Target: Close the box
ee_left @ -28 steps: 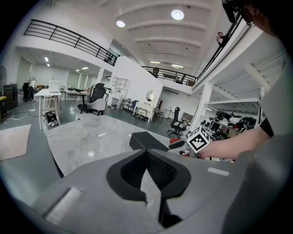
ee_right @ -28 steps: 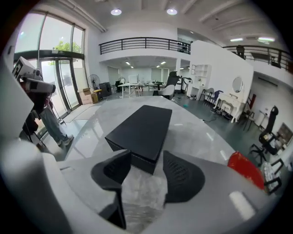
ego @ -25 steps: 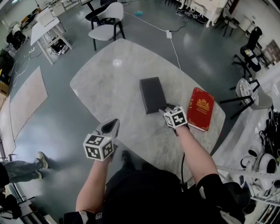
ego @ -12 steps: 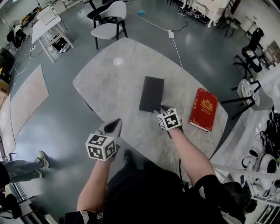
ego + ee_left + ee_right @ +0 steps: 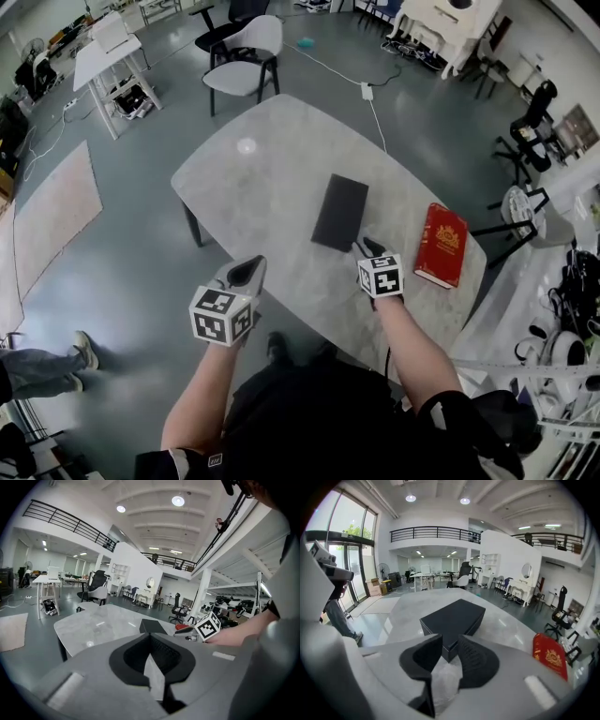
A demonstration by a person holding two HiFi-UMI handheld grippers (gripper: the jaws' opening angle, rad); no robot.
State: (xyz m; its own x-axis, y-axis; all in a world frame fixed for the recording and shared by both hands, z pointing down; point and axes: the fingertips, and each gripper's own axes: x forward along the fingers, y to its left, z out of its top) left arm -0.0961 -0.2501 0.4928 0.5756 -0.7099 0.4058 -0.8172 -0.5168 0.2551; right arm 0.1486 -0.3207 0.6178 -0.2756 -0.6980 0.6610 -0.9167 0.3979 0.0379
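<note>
Backing off, the right gripper (image 5: 368,246) now hovers just beside the shut black box (image 5: 339,212) on the marble table (image 5: 253,187). Its fingers have just been closing on nothing. On the left gripper (image 5: 246,272), the fingers are pressed together. A clumsy swing could knock the box.

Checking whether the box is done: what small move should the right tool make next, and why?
Probably lift the right tool clear: the black box already lies flat and shut, and its jaws, which have just been closing, hold nothing.
</note>
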